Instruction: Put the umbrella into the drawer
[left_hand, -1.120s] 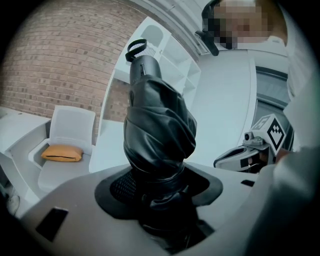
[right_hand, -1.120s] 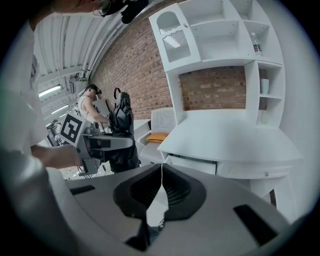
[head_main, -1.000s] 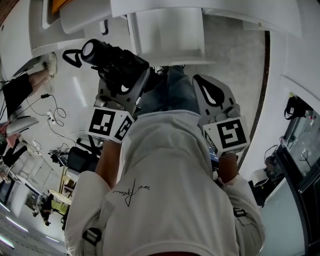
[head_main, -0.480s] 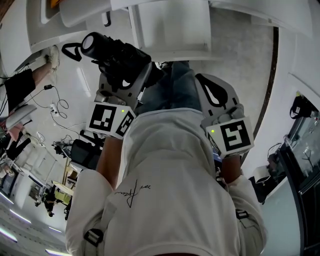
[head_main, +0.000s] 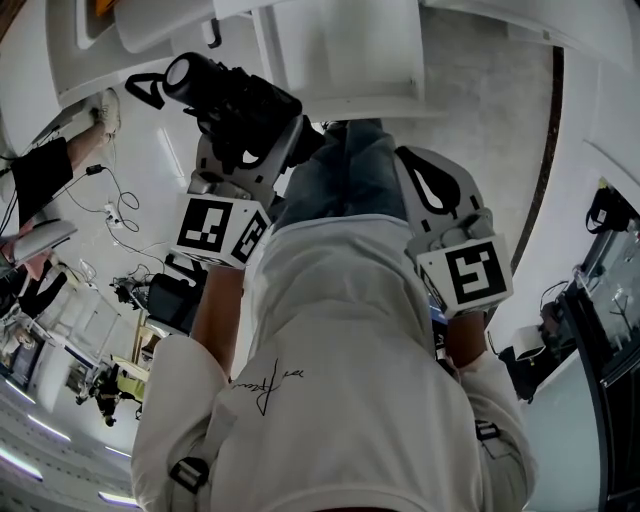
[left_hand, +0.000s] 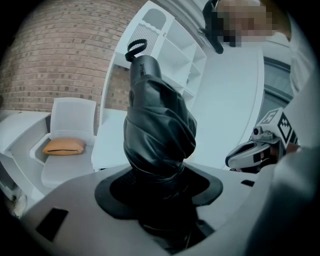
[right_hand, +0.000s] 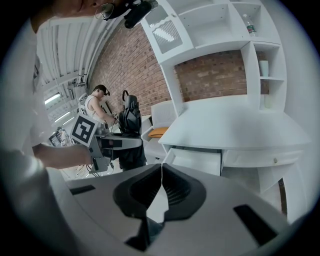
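A black folded umbrella (head_main: 232, 100) with a wrist loop at its end sticks out of my left gripper (head_main: 256, 148), which is shut on it. In the left gripper view the umbrella (left_hand: 157, 125) fills the middle, clamped between the jaws of the left gripper (left_hand: 157, 187). My right gripper (head_main: 408, 165) hangs at the person's right side, shut with nothing in it; its jaws meet along a thin line in the right gripper view (right_hand: 161, 170). The white drawer (head_main: 340, 50) stands pulled open ahead of both grippers, and shows under the desk top as the drawer (right_hand: 192, 160).
A white desk (right_hand: 235, 120) with shelves stands against a brick wall. To its left is a white chair (left_hand: 67, 115) with an orange cushion (left_hand: 64, 146). Cables (head_main: 112, 215) lie on the floor at left. Another person (right_hand: 96, 106) stands far off.
Both grippers have shifted only slightly in the head view, the umbrella a little up and left. The left grip on the umbrella is unchanged.
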